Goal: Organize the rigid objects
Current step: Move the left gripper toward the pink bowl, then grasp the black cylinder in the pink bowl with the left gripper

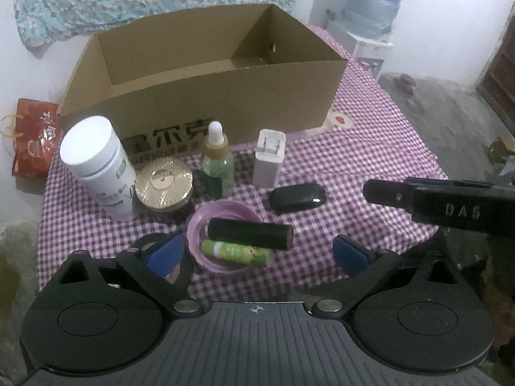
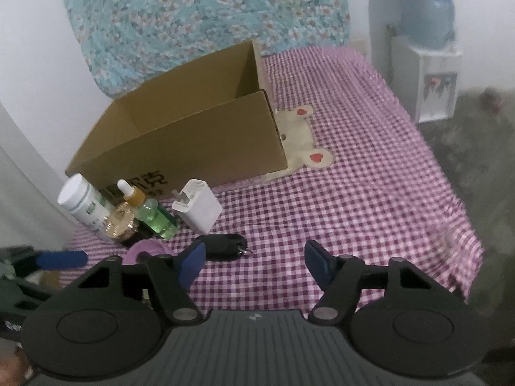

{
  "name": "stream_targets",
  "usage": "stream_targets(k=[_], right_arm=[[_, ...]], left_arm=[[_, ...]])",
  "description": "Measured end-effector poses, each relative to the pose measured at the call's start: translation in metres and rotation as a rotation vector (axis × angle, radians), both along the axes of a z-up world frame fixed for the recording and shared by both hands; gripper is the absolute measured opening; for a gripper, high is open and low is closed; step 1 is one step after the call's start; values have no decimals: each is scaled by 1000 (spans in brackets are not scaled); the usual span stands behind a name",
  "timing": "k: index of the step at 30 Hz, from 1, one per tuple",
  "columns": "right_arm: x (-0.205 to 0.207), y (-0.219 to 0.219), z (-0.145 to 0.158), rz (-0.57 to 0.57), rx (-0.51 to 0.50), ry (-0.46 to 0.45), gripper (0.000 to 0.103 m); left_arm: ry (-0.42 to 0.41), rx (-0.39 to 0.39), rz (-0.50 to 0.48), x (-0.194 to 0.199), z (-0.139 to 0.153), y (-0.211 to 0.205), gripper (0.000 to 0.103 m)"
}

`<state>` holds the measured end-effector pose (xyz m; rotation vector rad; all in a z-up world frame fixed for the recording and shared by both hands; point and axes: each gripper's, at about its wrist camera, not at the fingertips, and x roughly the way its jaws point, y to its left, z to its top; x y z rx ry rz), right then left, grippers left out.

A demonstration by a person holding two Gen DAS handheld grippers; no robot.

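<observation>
An open cardboard box [image 1: 180, 96] stands at the back of the checked table; it shows empty in the right wrist view [image 2: 180, 141]. In front stand a white bottle [image 1: 96, 167], a gold compact [image 1: 164, 183], a green dropper bottle [image 1: 217, 164] and a white charger [image 1: 268, 156]. A black key fob [image 1: 296, 197] lies flat. A pink lid [image 1: 199, 225] holds a black tube [image 1: 249, 233] and a green lip balm [image 1: 238, 252]. My left gripper [image 1: 257, 254] is open just before the pink lid. My right gripper [image 2: 254, 260] is open near the key fob [image 2: 225, 244].
A red bag [image 1: 32, 138] lies left of the table. A water dispenser [image 2: 428, 48] stands at the back right. A floral cloth [image 2: 206, 16] hangs behind the box. The right gripper's finger [image 1: 418, 193] reaches in at the right of the left wrist view.
</observation>
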<state>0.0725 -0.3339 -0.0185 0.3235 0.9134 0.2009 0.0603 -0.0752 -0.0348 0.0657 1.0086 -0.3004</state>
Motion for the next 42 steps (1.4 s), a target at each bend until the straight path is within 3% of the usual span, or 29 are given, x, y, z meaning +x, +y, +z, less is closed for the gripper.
stream_targets(k=[4,6,10,18,27,36,42], right_arm=[[7,-5,-11,14,147,55,63],[12,-4,-17,25,223,83,60],[24,3,-27,48,344,134,57],[44,19,-57,77,474,277,46],[53,23,-73,83,583,375,26],[63,29,-61,106,604,354,24],[70,43,-45,143,545,309,24]], left_arm=[[-9,14,-15,-4,-5,0,89],[-17,38,-33,-5,-6,-3,78],[-19,68,-67,-3,-12,-8,66],[-9,62,-91,4,-24,-15,50],[0,79,-122,6,-37,-22,49],[-22,96,-114,9,-36,-17,49],[-62,133,-126,7,-31,-17,52]])
